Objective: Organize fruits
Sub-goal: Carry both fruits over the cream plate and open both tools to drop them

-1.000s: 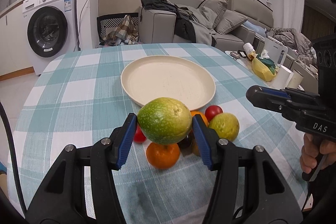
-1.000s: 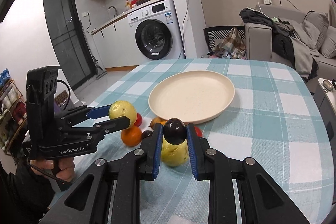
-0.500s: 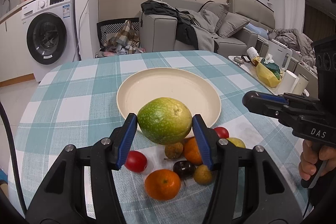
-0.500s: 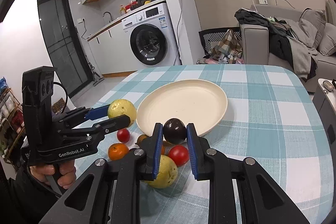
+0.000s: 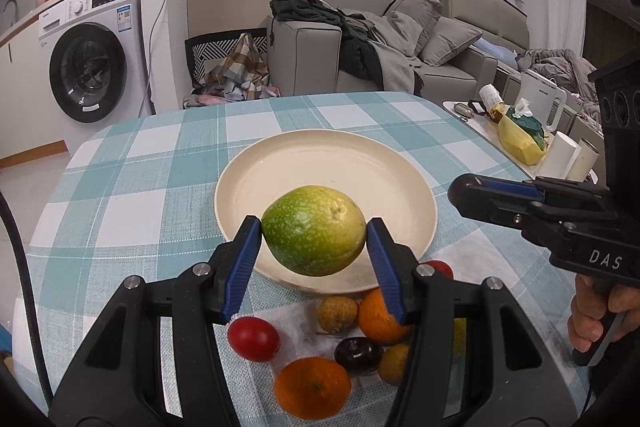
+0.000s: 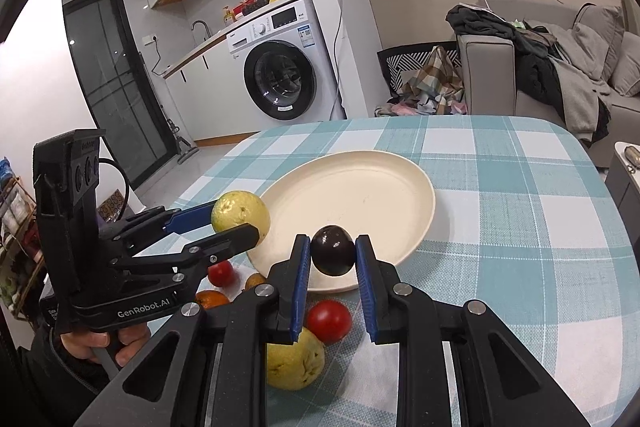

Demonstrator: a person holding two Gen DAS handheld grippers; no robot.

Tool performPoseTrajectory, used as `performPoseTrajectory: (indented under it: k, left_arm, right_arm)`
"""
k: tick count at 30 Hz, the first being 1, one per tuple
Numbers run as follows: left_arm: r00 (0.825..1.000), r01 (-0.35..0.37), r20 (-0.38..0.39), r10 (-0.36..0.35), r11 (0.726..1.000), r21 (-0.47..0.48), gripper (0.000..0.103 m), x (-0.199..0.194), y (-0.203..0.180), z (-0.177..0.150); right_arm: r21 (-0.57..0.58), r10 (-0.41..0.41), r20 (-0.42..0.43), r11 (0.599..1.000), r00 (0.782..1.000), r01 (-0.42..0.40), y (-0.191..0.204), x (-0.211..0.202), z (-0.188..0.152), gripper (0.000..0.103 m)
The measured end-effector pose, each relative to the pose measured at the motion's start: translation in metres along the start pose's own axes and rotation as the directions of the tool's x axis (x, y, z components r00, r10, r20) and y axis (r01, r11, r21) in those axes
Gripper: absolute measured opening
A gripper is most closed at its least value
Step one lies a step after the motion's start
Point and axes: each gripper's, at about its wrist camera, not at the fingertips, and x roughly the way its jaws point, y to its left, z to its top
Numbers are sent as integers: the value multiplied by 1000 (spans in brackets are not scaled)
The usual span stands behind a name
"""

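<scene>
My left gripper is shut on a large green-yellow citrus fruit, held over the near rim of a cream plate. In the right wrist view that same fruit shows at the plate's left edge. My right gripper is shut on a small dark plum, also above the near rim of the plate. Loose fruit lies on the checked cloth below: a red tomato, two oranges, a dark plum and a yellow-green fruit.
The table carries a teal-and-white checked cloth. A side table at the right holds a yellow bag and white rolls. A washing machine and a grey sofa stand beyond the table's far edge.
Both grippers have moved forward with their fruit, from above the fruit pile to above the plate's near rim. The pile now lies below and behind the fingertips.
</scene>
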Motion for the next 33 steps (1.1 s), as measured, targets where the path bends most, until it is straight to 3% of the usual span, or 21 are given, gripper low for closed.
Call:
performPoseTrajectory:
  k: [17, 33]
  left_arm:
    - [999, -38, -39, 38, 999, -6, 52, 23, 12, -3]
    - [997, -13, -76, 11, 1000, -26, 52, 33, 16, -7]
  right_arm:
    - [6, 9, -67, 1000, 998, -8, -8, 36, 0, 24]
    - [-16, -11, -121, 1000, 993, 9, -7, 52, -6, 24]
